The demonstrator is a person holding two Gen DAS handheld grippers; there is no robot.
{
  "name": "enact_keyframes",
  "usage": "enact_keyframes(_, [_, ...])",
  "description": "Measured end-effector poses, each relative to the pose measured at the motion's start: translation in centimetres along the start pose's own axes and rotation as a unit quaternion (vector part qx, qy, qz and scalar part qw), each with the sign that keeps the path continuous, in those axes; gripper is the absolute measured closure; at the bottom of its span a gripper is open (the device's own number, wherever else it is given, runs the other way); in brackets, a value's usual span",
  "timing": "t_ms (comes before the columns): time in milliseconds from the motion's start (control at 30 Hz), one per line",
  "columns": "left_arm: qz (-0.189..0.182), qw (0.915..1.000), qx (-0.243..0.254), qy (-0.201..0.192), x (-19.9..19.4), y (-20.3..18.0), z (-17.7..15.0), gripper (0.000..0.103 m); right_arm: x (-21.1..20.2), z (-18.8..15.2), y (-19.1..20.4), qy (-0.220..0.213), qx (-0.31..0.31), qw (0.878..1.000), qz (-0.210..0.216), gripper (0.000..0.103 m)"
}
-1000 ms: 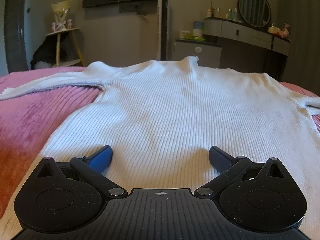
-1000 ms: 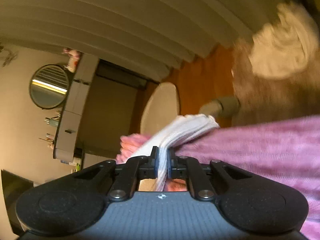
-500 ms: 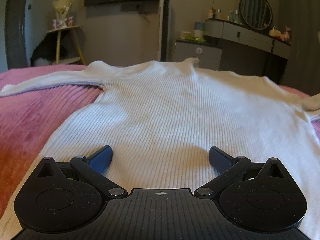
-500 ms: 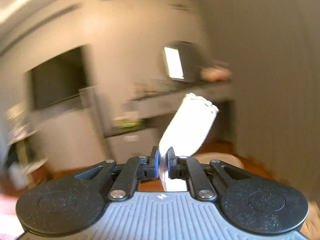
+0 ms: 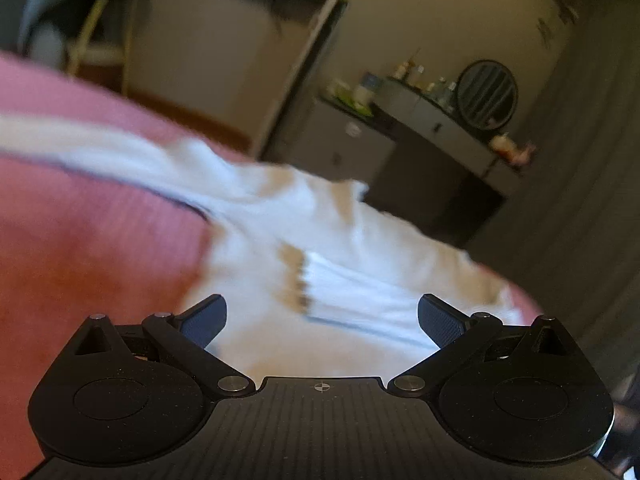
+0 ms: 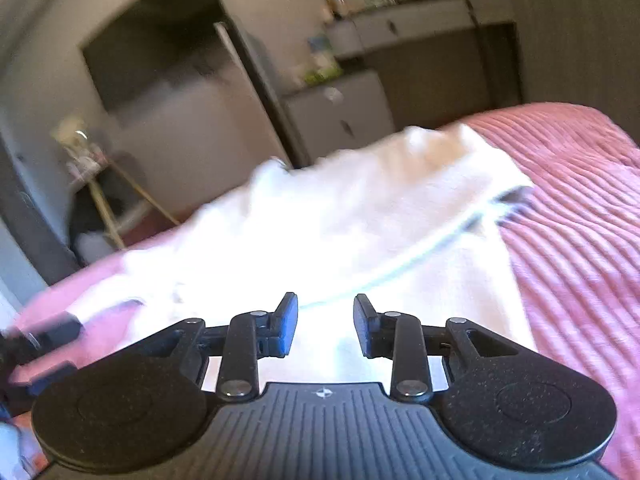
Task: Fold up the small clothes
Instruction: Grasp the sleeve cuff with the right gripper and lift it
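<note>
A white ribbed sweater (image 5: 352, 280) lies on the pink bedspread (image 5: 92, 240). Its right sleeve (image 5: 360, 300) now lies folded across the body, cuff near the middle. Its left sleeve (image 5: 80, 144) stretches out to the left. My left gripper (image 5: 322, 320) is open and empty, raised and tilted above the lower part of the sweater. In the right wrist view the sweater (image 6: 340, 232) fills the middle, with the fold edge (image 6: 420, 264) running across it. My right gripper (image 6: 326, 324) is open and empty just above the sweater. Both views are blurred.
The pink bedspread (image 6: 580, 240) extends to the right of the sweater. Beyond the bed stand a grey cabinet (image 6: 340, 116), a dresser with a round mirror (image 5: 486, 94), and a small yellow-legged side table (image 6: 108, 184). A dark object (image 6: 36, 344) shows at the left edge.
My right gripper carried the right sleeve up and over, laid it across the sweater's body and opened. My left gripper lifted off the hem and tilted.
</note>
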State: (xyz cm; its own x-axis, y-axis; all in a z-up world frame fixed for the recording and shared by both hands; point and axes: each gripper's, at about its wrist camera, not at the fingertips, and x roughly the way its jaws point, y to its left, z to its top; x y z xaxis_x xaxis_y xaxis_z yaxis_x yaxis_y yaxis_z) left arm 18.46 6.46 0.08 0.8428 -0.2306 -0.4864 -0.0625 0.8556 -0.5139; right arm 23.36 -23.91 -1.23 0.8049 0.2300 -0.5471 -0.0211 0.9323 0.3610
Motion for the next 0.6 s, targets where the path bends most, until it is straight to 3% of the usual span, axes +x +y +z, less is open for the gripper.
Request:
enact_keyframes(100, [-0.046, 0.9946, -0.058, 0.073, 5.2, 0.0, 0.9, 0.0, -1.5, 1.7, -2.0, -0.038, 0.084, 0.996, 0.002, 0.071])
enact_keyframes(167, [-0.029, 0.9924, -0.068, 0.098, 8.4, 0.0, 1.2, 0.0, -1.8, 1.6, -3.5, -0.055, 0.129, 0.99, 0.008, 0.067])
enact_keyframes(233, [-0.006, 0.9918, -0.061, 0.112, 10.7, 0.2, 1.0, 0.0, -1.6, 0.7, -5.7, -0.058, 0.143, 0.988, 0.02, 0.067])
enact_keyframes(333, [-0.023, 0.9915, -0.079, 0.101, 12.3, 0.4, 1.8, 0.0, -0.4, -0.4, -8.0, -0.051, 0.164, 0.985, 0.017, 0.067])
enact_keyframes(367, [-0.034, 0.9908, -0.086, 0.099, 12.7, 0.4, 2.2, 0.008, 0.2, -0.3, -9.1, -0.048, 0.186, 0.981, 0.018, 0.067])
enact_keyframes(400, [-0.041, 0.9896, -0.092, 0.103, 13.3, 0.3, 2.3, 0.03, 0.8, -0.3, -10.1, -0.049, 0.211, 0.976, 0.028, 0.067])
enact_keyframes(533, [-0.017, 0.9881, -0.077, 0.132, 15.7, -0.4, 2.9, 0.063, 2.9, -0.2, -11.8, -0.059, 0.254, 0.963, 0.063, 0.067])
enact_keyframes(567, [-0.018, 0.9886, -0.069, 0.133, 15.8, -0.5, 3.2, 0.097, 3.2, -0.2, -11.7, -0.061, 0.252, 0.963, 0.067, 0.067])
enact_keyframes(600, [-0.024, 0.988, -0.071, 0.135, 15.8, -0.5, 3.7, 0.095, 3.4, -0.2, -11.6, -0.064, 0.248, 0.964, 0.07, 0.067])
